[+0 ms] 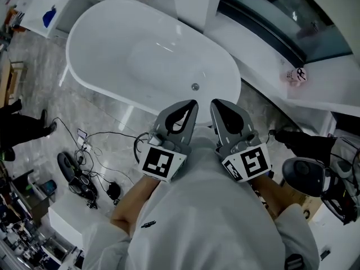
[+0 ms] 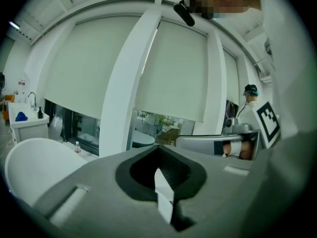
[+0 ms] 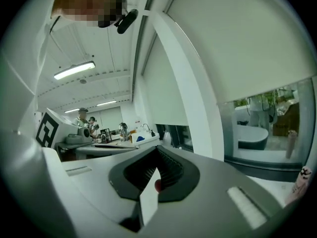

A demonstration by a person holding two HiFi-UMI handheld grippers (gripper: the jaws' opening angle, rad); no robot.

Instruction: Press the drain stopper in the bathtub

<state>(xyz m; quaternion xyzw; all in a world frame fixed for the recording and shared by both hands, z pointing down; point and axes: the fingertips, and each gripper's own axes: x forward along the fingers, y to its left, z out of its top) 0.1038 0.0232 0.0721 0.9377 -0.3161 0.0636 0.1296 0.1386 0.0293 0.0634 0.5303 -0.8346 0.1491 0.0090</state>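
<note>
The drain stopper [image 1: 195, 86] sits in the bottom of the white bathtub [image 1: 95, 27], near the end closest to me, and nothing touches it. My left gripper [image 1: 193, 103] and right gripper [image 1: 214, 103] are side by side just outside the tub's near rim, held close to the body. Each has its jaws closed together, with nothing between them. Black cables [image 1: 98, 145] lie on the floor at the left.

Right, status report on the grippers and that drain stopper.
Left gripper and right gripper shut, empty, short of the bathtub. Drain stopper untouched on the tub floor. Only the near rim lies between.
</note>
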